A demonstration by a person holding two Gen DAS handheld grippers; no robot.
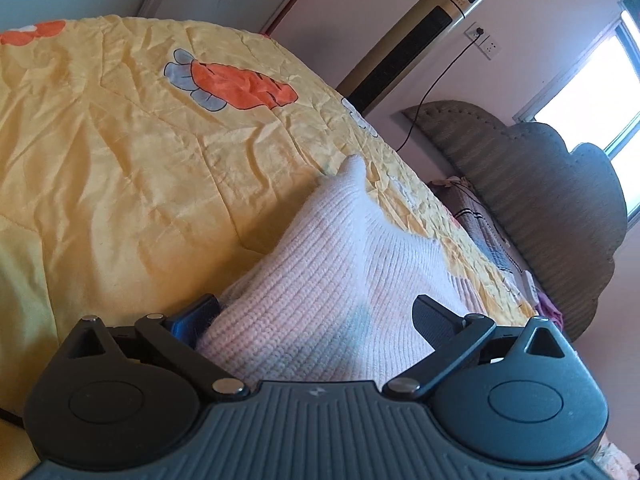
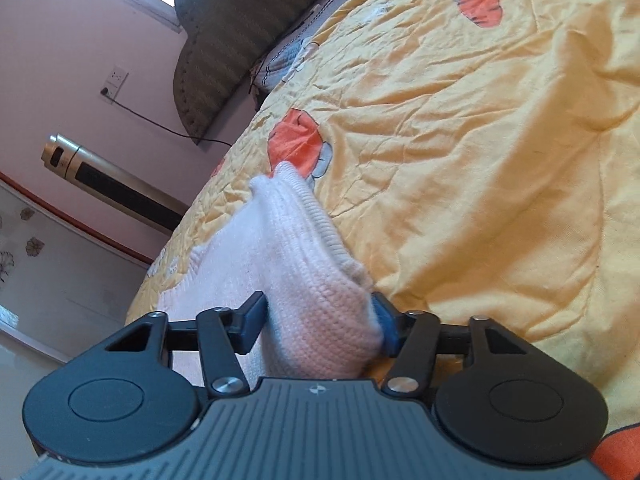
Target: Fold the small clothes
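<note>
A small pale pink knitted garment (image 1: 332, 276) lies on a yellow quilt (image 1: 120, 152) with orange cartoon prints. In the left wrist view my left gripper (image 1: 316, 316) has its jaws wide apart around a bunched part of the garment, which fills the gap between the fingers. In the right wrist view the garment (image 2: 304, 264) is gathered between the fingers of my right gripper (image 2: 320, 320), which press on it from both sides. The garment's far end rises to a small peak in both views.
A gold tower fan (image 1: 416, 36) stands by the pink wall, with a socket and black cable (image 1: 428, 92). A grey padded headboard (image 1: 540, 184) and a striped pillow (image 1: 484, 236) are at the bed's head. The quilt (image 2: 480, 140) stretches wide beside the garment.
</note>
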